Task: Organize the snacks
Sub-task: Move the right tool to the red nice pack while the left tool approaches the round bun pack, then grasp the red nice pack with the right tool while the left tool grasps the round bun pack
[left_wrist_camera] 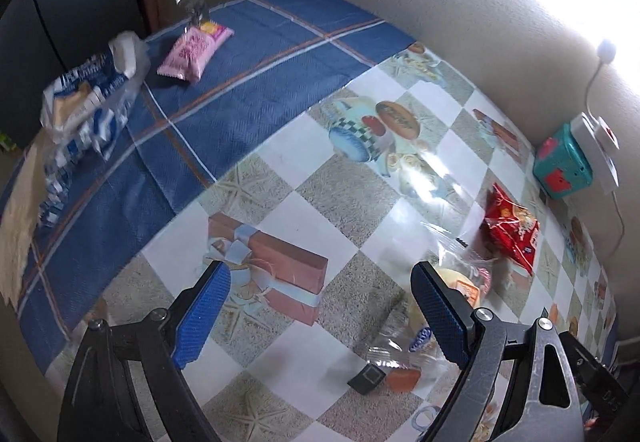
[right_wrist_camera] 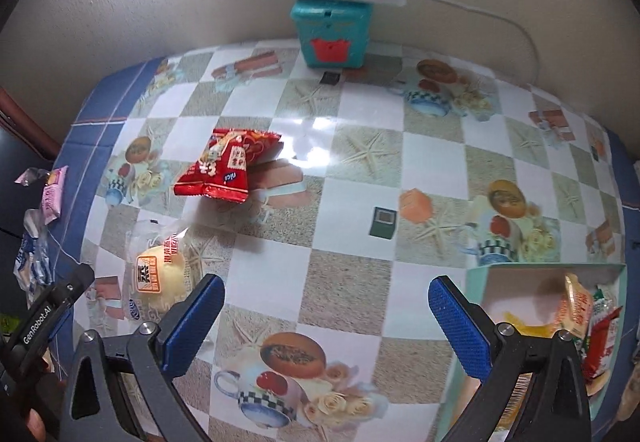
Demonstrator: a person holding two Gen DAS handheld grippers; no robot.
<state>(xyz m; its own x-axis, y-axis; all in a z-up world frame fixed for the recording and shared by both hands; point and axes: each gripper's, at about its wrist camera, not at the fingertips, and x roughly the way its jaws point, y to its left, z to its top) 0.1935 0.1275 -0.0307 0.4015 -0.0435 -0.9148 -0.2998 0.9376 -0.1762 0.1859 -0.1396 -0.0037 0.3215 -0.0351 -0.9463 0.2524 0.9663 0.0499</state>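
The left tongs (left_wrist_camera: 320,306) and right tongs (right_wrist_camera: 326,316) both stand wide apart with nothing between the pads. On the checked tabletop (right_wrist_camera: 360,178) lie 2 loose snacks: a red foil packet (right_wrist_camera: 228,168) near the middle, and a steamed bun in clear wrap (right_wrist_camera: 158,274) just beside the left tongs; the mint box (right_wrist_camera: 476,286), already holding packets, sits at the right. The bun looks light, soft and crushable, its film slippery; I would take it gently across the middle, or by the crimped end. The red packet reads "nice"; the left tool is marked "GenRobot.AI"; other print is too blurred.
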